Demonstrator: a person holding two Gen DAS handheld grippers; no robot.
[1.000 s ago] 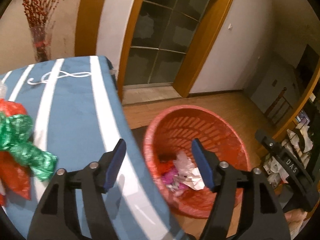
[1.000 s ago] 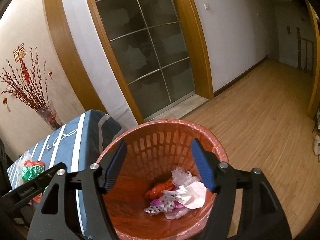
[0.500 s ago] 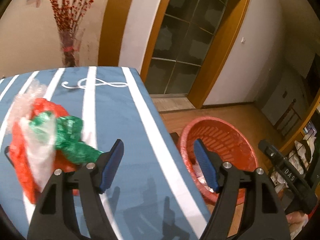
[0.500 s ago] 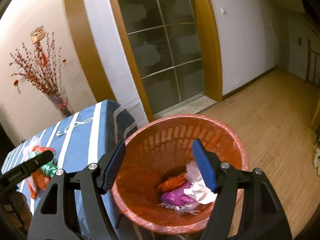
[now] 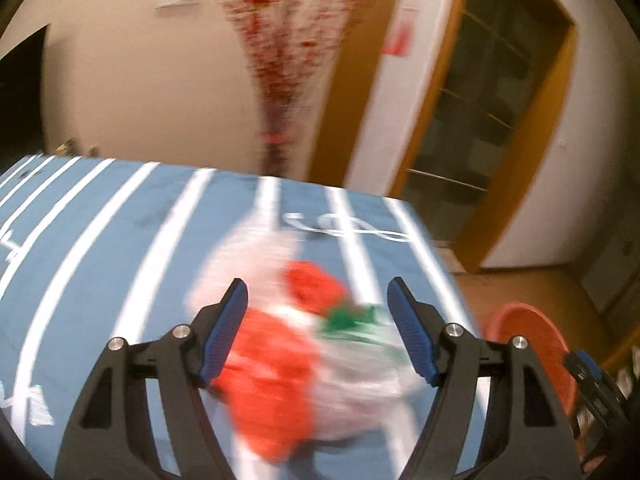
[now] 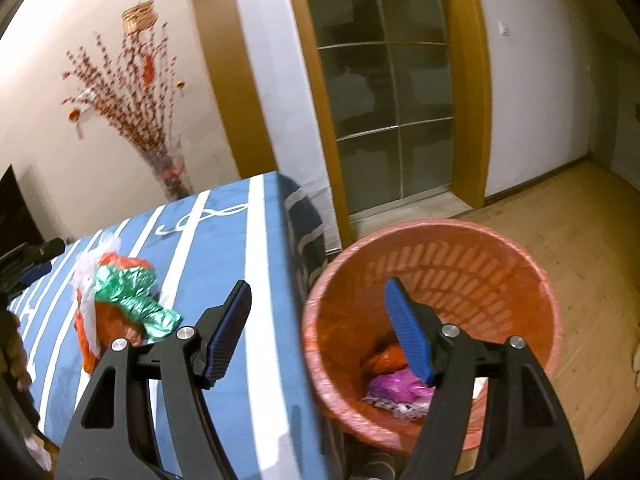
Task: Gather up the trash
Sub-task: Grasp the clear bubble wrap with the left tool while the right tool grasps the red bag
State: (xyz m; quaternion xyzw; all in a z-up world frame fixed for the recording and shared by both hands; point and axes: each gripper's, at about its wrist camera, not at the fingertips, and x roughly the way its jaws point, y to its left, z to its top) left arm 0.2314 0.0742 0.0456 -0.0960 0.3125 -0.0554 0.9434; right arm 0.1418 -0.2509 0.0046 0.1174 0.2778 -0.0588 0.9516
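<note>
A heap of crumpled red, green and clear plastic wrappers (image 5: 304, 364) lies on the blue striped tablecloth (image 5: 100, 248). My left gripper (image 5: 318, 330) is open and hangs over the heap, which shows blurred between its fingers. In the right wrist view the heap (image 6: 116, 300) lies left of my right gripper (image 6: 318, 332), which is open and empty between the table edge and the red trash basket (image 6: 520, 264). The basket holds orange, pink and white scraps (image 6: 394, 388). The basket also shows at the right edge of the left wrist view (image 5: 532, 344).
A vase of red berry branches (image 6: 160, 128) stands behind the table by the wall. A glass-paned door in a wooden frame (image 6: 392, 92) is beyond the basket. Wooden floor (image 6: 580, 240) spreads to the right. My left gripper's body shows at the far left (image 6: 28, 256).
My left gripper has swung left from the basket across the table and now hangs over the wrapper heap. My right gripper has drifted left, towards the table edge. Both stay open.
</note>
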